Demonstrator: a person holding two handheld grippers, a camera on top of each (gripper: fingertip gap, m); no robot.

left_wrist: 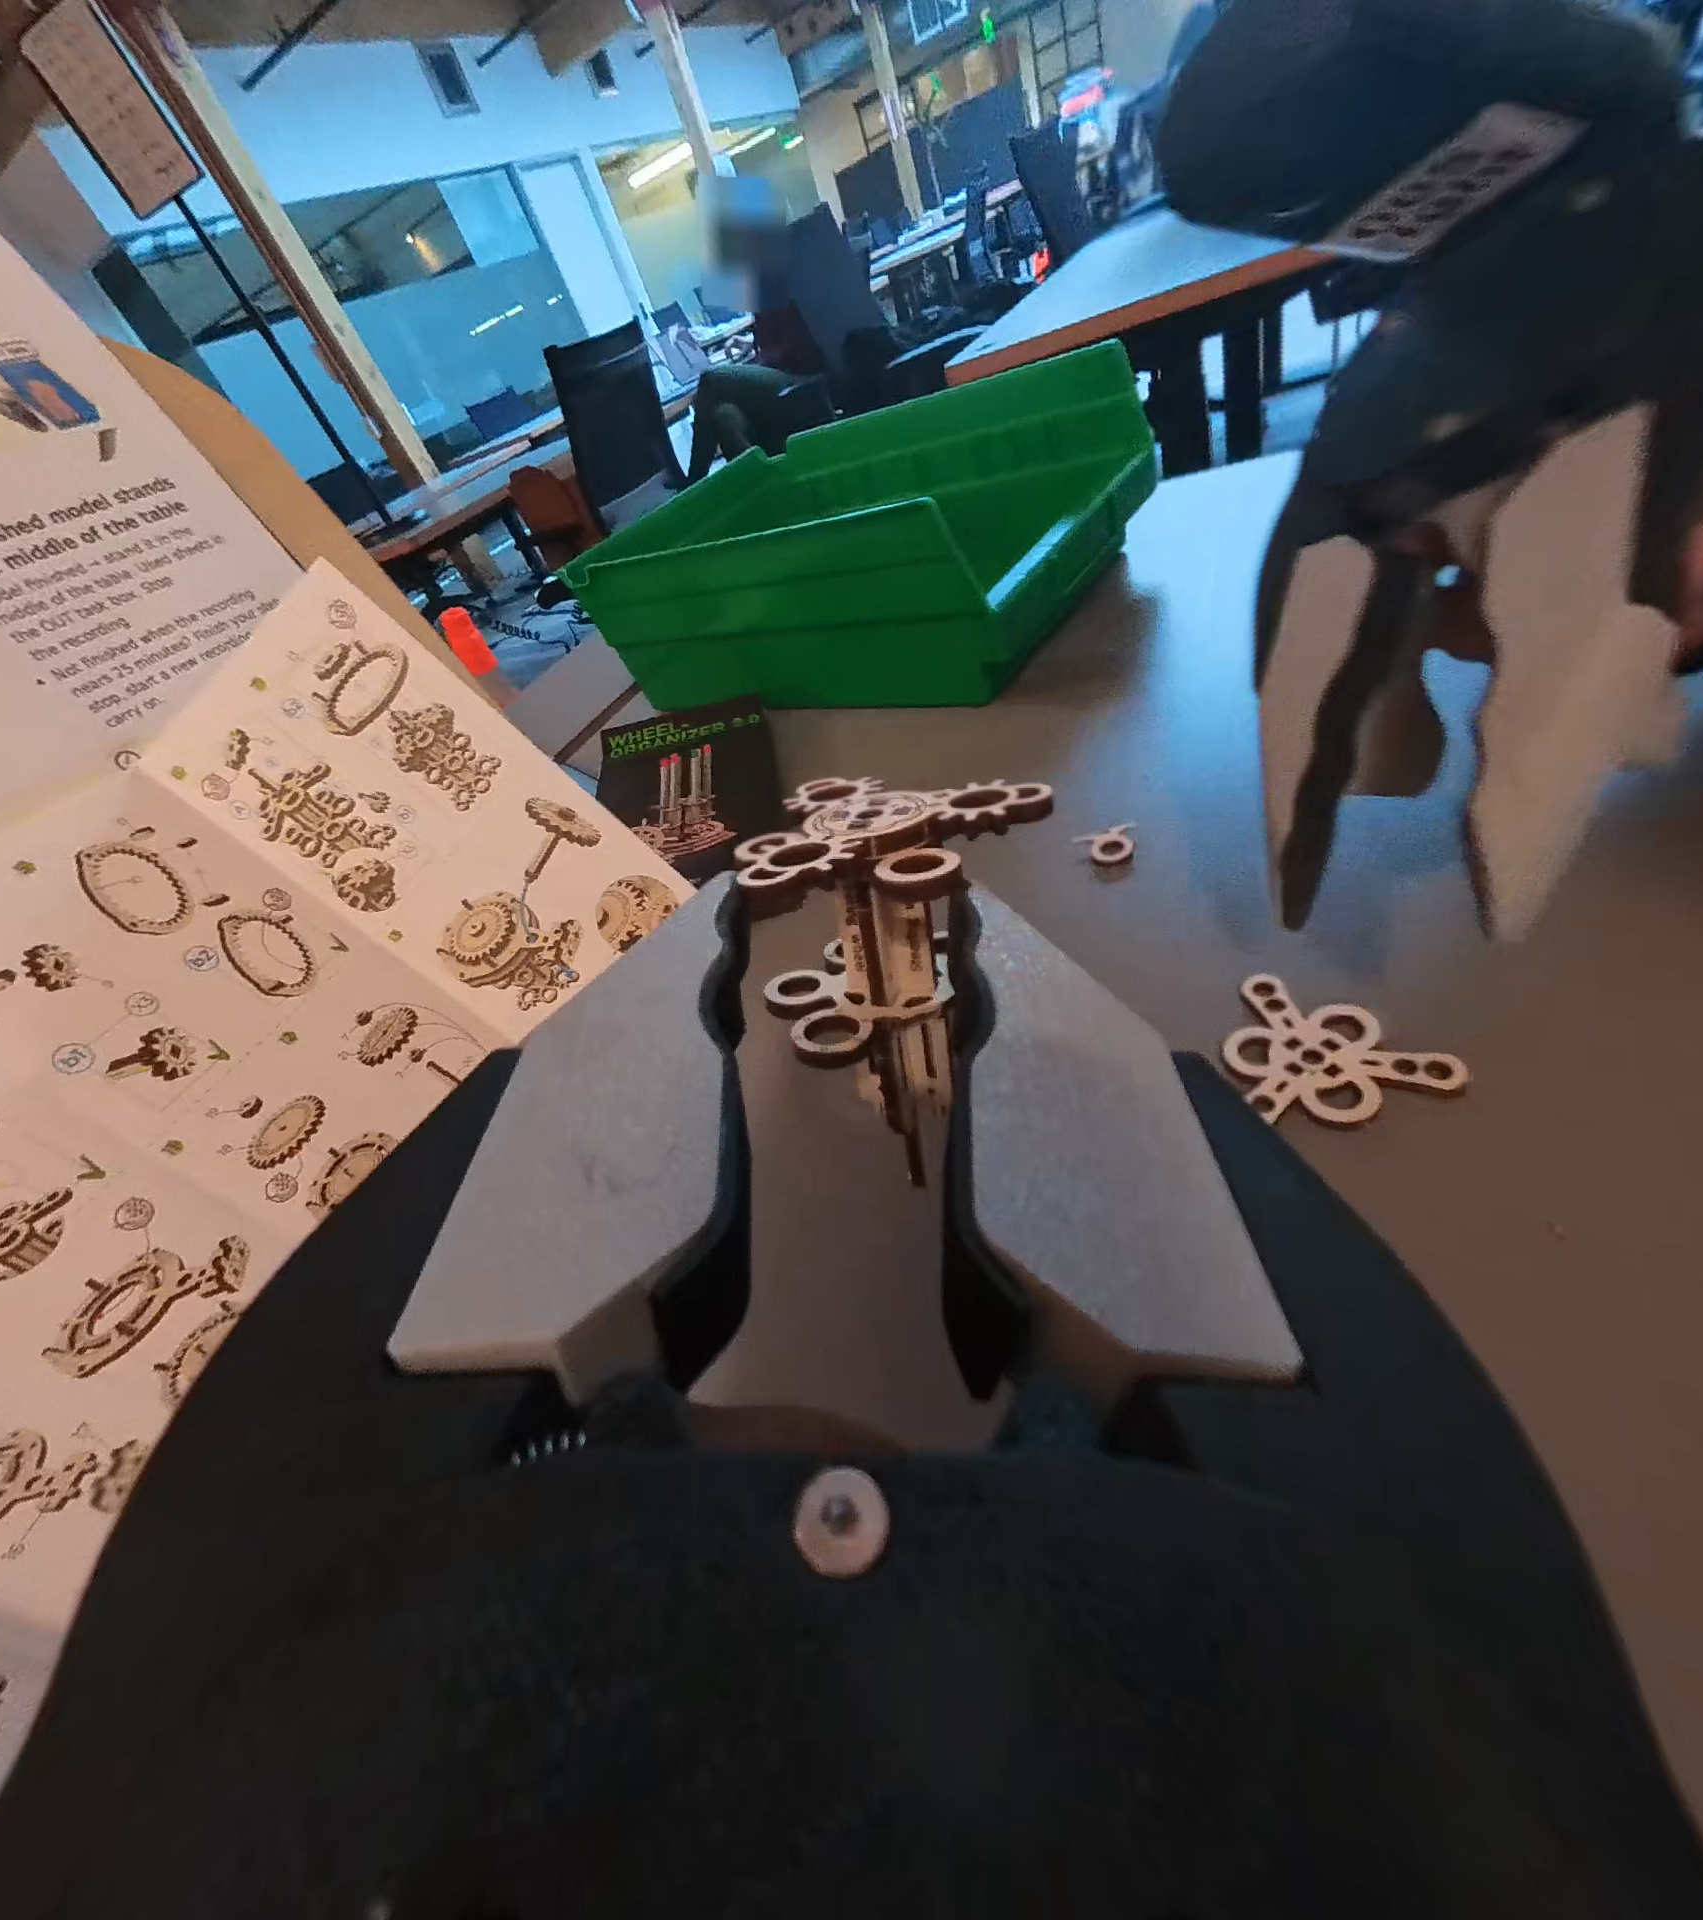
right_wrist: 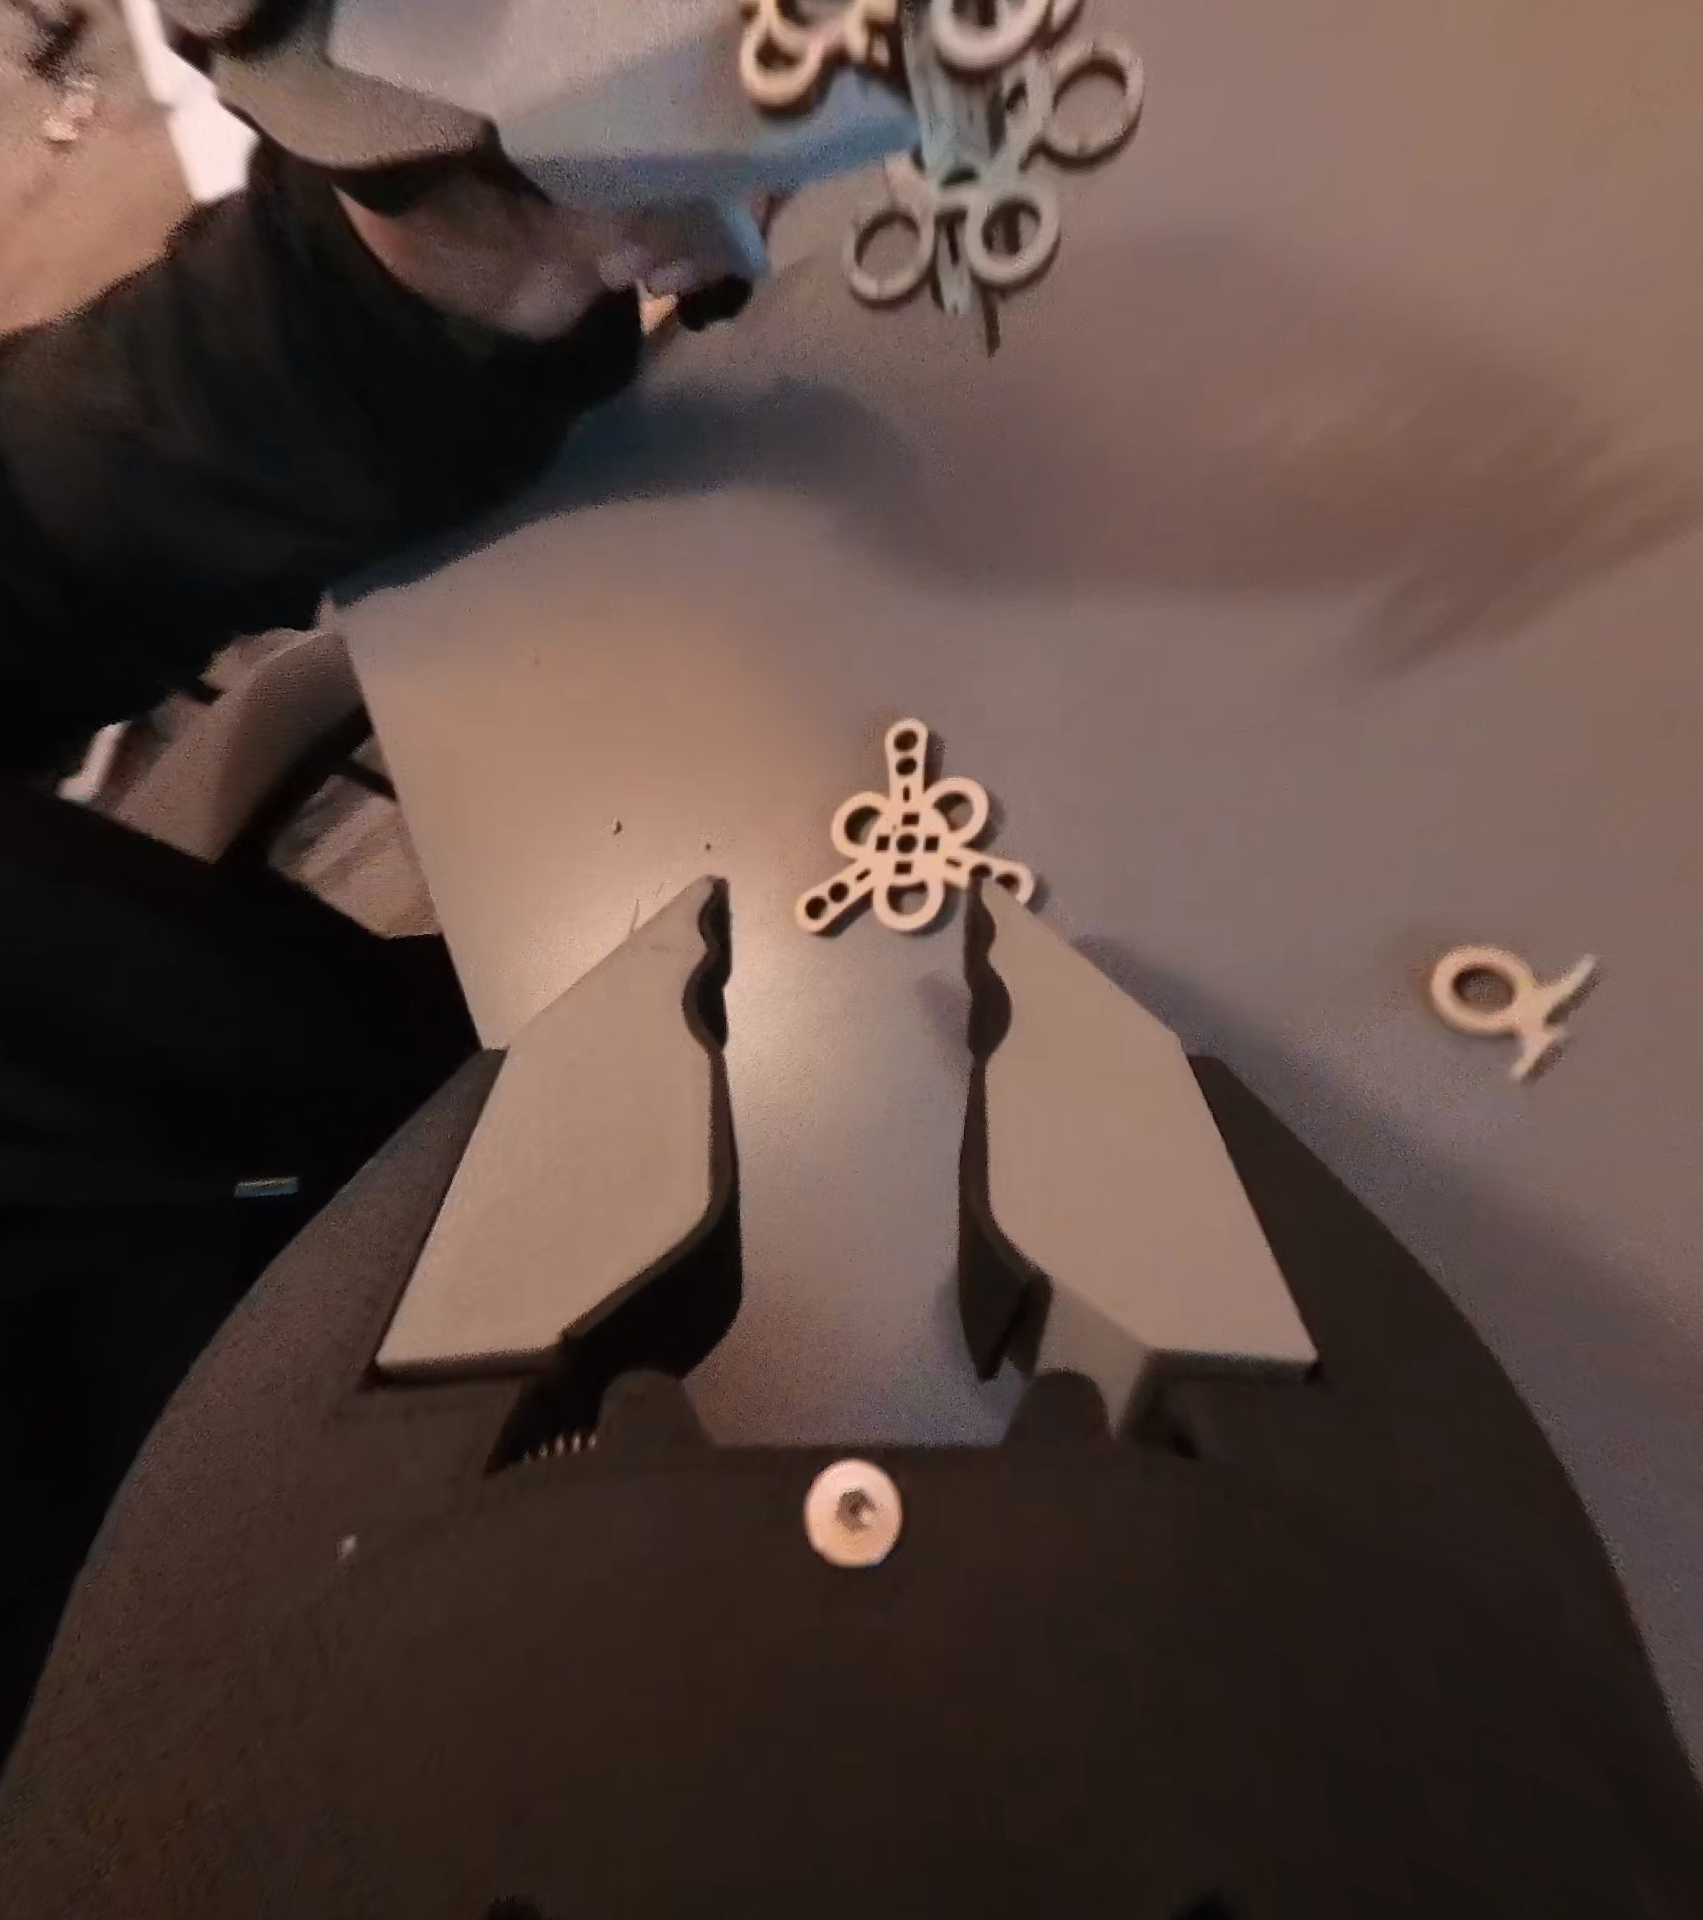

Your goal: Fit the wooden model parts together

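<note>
Grey table (left_wrist: 1449, 1351), green bin (left_wrist: 868, 561), flat wooden cross piece (left_wrist: 1340, 1049), small ring piece (left_wrist: 1107, 844), instruction sheet (left_wrist: 234, 935)

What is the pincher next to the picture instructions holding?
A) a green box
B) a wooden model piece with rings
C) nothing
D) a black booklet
B: the left gripper is shut on the half-built wooden model, whose ringed plates stick out past its fingertips.

Each hand-held gripper, left gripper (left_wrist: 842, 914) and right gripper (right_wrist: 847, 914), has a broad black body carrying two grey wedge-shaped fingers (right_wrist: 566, 1174) with black wavy-edged inner pads, a silver screw (right_wrist: 852, 1510) centred behind them; the person wears black sleeves (right_wrist: 151, 499).
</note>
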